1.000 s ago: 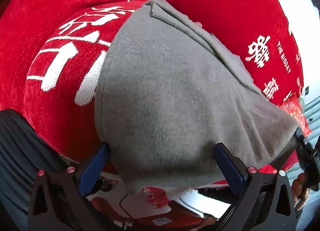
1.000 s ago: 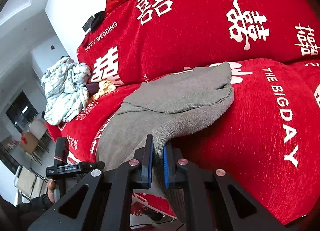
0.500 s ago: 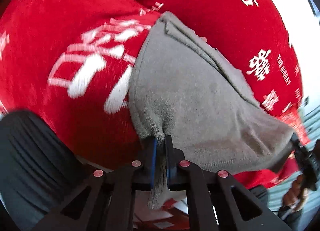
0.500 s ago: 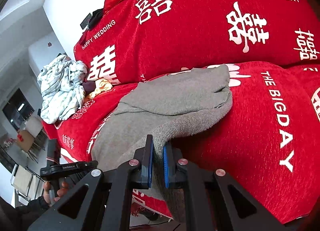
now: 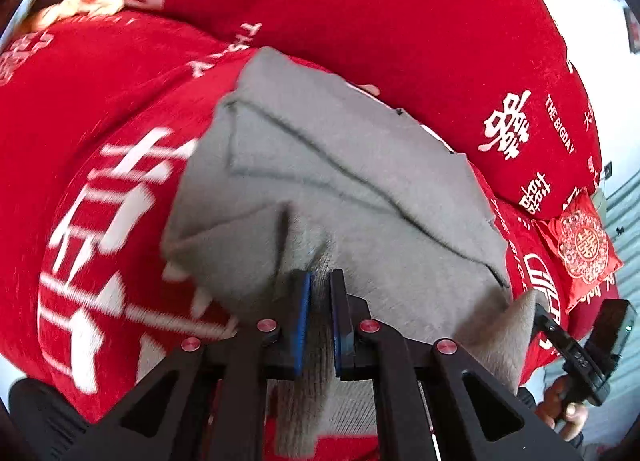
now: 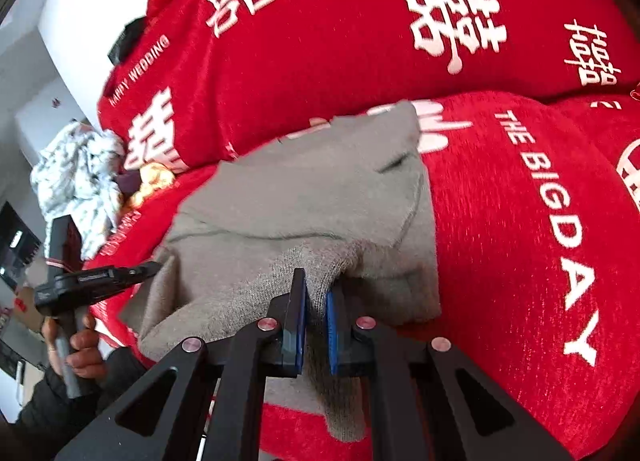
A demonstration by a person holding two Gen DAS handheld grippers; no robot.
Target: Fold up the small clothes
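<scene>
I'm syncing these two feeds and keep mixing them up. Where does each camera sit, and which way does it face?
Left wrist: rides the left tool, facing down onto the grey garment on the red sofa cover; the person's other hand shows at lower right.
Right wrist: rides the right tool, facing the same garment; a hand shows at lower left.
Shared: garment, sofa cover, each other's tool.

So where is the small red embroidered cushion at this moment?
In the left wrist view, the small red embroidered cushion leans at the right edge, on the red sofa cover, to the right of the grey garment.
</scene>
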